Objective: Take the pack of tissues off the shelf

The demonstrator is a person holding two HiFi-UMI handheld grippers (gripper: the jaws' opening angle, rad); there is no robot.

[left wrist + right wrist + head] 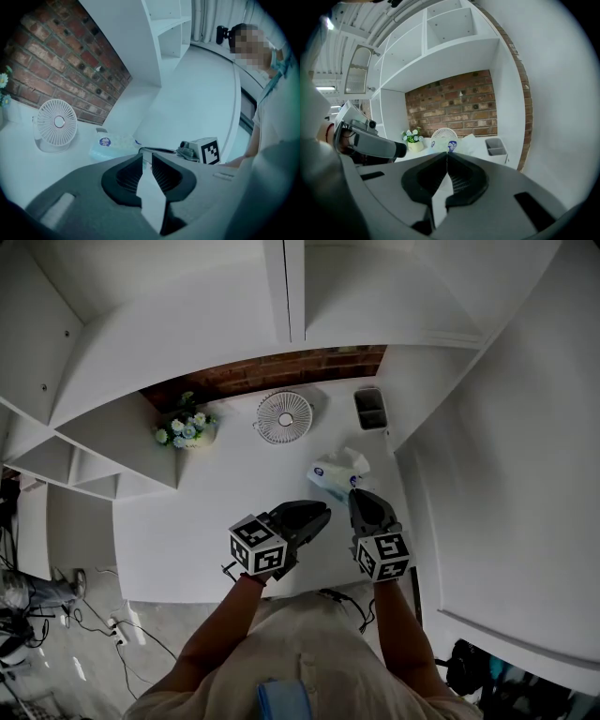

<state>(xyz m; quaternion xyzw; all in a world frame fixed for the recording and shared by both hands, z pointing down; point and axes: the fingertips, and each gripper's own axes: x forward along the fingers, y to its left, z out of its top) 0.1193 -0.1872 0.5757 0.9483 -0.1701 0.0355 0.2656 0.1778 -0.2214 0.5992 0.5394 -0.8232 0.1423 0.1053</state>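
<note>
A white shelving unit fills the upper part of the head view, its compartments fanning out to left and right. Below it lies a white bench, backed by a brick wall. The person's arms and pale top rise from the bottom edge, each hand carrying a gripper over the near half of the bench.

The left gripper points towards the upper right, its marker cube nearest the person. Its own view shows the jaws parted by only a narrow slit, with bare bench showing through and nothing between them. The right gripper sits just beside it, and its marker cube faces up. Its jaws meet at the tips and hold nothing.

A small white desk fan stands at the back of the bench against the brick wall. The pack of tissues lies on the bench in front of the fan and to its right, on none of the upper shelves. It is a pale blue soft pack with a white tissue sticking up from it, and it is directly ahead of the right gripper's jaw tips. Whether the tips touch it cannot be told. In the right gripper view the pack shows just above the closed tips. In the left gripper view it lies ahead and to the left.

A grey two-compartment container stands at the back right, close to the shelf's side wall. A pot of small white flowers stands at the back left.
</note>
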